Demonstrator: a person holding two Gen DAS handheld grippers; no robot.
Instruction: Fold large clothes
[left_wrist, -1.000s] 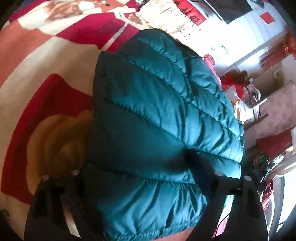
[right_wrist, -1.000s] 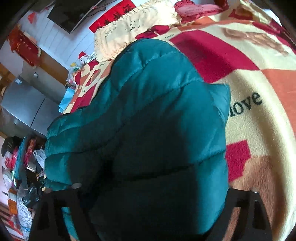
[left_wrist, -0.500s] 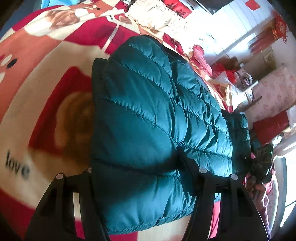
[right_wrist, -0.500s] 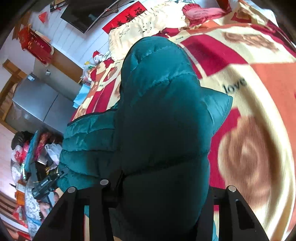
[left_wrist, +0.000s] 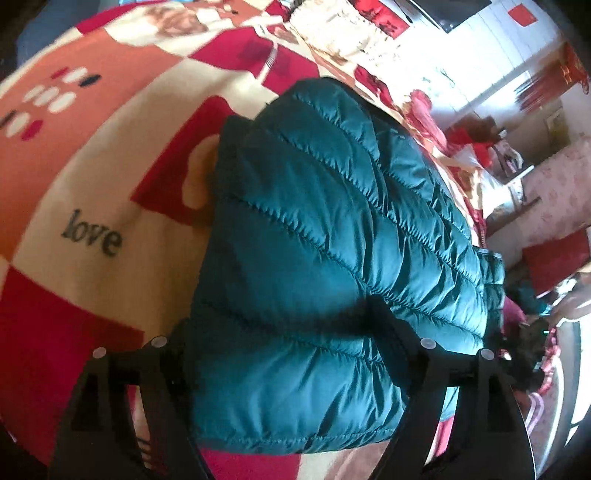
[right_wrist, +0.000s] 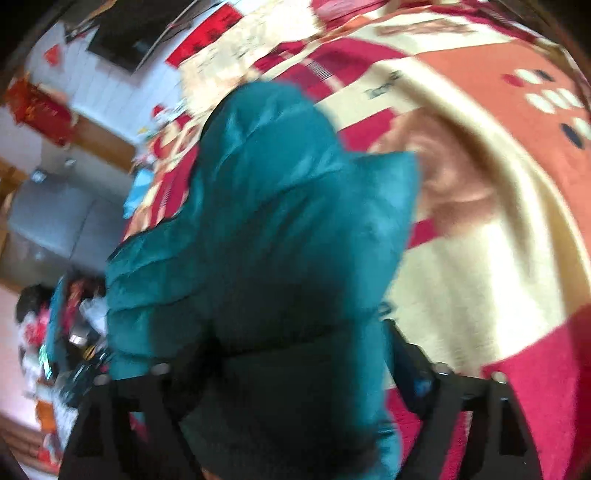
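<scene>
A teal quilted puffer jacket (left_wrist: 332, 229) lies folded into a thick bundle on a red, cream and orange blanket (left_wrist: 92, 184). My left gripper (left_wrist: 280, 332) has its two black fingers pressed into both sides of the bundle's near end and is shut on it. In the right wrist view the same jacket (right_wrist: 280, 229) fills the middle, blurred by motion. My right gripper (right_wrist: 280, 354) has its fingers on both sides of the jacket's dark near end and is shut on it.
The blanket (right_wrist: 480, 258) covers a bed, with the word "love" (left_wrist: 92, 236) printed left of the jacket. A cream fringed cloth (left_wrist: 332, 33) lies at the far end. Cluttered furniture and red items (left_wrist: 546, 258) stand to the right, a grey cabinet (right_wrist: 55, 221) to the left.
Both grippers have pulled back and down with the jacket, so more blanket shows around it. The right wrist view is now blurred by motion.
</scene>
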